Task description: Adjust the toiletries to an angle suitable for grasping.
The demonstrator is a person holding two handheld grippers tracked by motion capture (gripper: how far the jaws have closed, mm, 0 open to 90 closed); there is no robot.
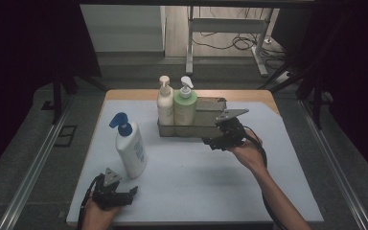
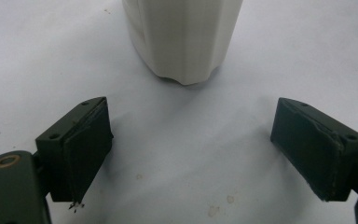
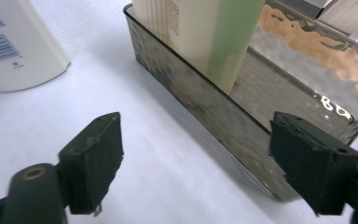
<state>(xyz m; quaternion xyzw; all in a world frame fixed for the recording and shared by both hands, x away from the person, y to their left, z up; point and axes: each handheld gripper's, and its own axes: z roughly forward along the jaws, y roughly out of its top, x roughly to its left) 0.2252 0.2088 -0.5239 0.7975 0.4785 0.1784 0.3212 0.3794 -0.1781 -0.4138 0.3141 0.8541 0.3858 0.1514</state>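
White table (image 1: pixel 196 182), lotion bottle (image 2: pixel 182 37) just beyond spread left fingers (image 2: pixel 86 149)

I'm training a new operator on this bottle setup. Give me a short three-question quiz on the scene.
1. True or false: the blue-capped bottle stands inside the tray.
2. How many bottles stand in the tray? A) one B) two C) three
3. Fill in: the left gripper has its jaws ____, with the blue-capped bottle ahead of them.

Key:
1. False; it stands on the table, outside the tray.
2. B; the cream bottle and the green bottle, side by side at the tray's left end.
3. Open; the right gripper, near the tray, is open too.
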